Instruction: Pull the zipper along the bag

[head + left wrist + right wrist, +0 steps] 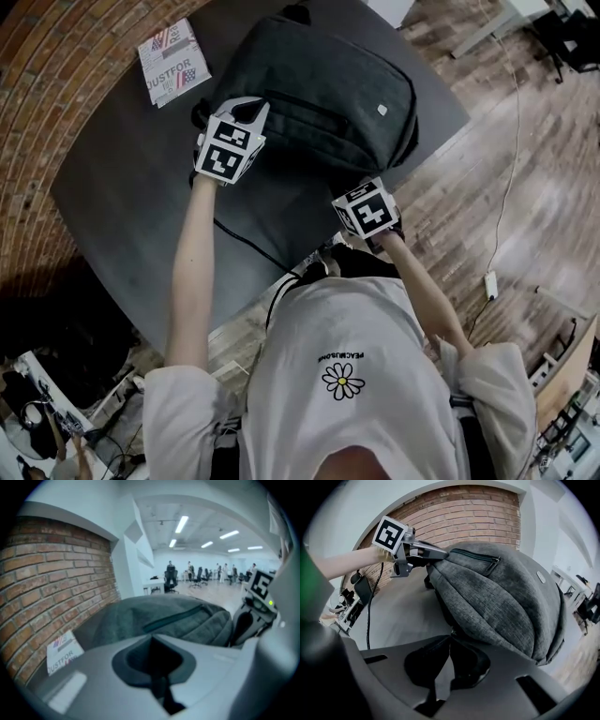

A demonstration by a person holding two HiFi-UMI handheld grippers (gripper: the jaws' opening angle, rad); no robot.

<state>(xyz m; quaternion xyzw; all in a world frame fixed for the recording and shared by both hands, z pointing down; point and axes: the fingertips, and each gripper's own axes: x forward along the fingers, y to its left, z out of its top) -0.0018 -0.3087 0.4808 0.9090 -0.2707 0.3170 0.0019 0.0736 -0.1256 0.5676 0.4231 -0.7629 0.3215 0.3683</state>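
A dark grey fabric bag (319, 94) lies on a dark table (131, 187). A closed pocket zipper (476, 555) runs across its upper face. My left gripper (258, 112) is shut at the bag's left end. In the right gripper view its fingertips (440, 554) pinch the bag there and the fabric tapers toward them; what they hold is hidden. In the left gripper view the left gripper (153, 639) shows nothing between its jaws, with the bag (164, 616) just ahead. My right gripper (361, 186) is shut on the bag's near lower edge (451, 631).
A printed booklet (173, 61) lies on the table left of the bag, by a brick wall (56, 56). A black cable (248, 244) trails over the table's near side. Wooden floor (506, 187) lies beyond the table's right edge.
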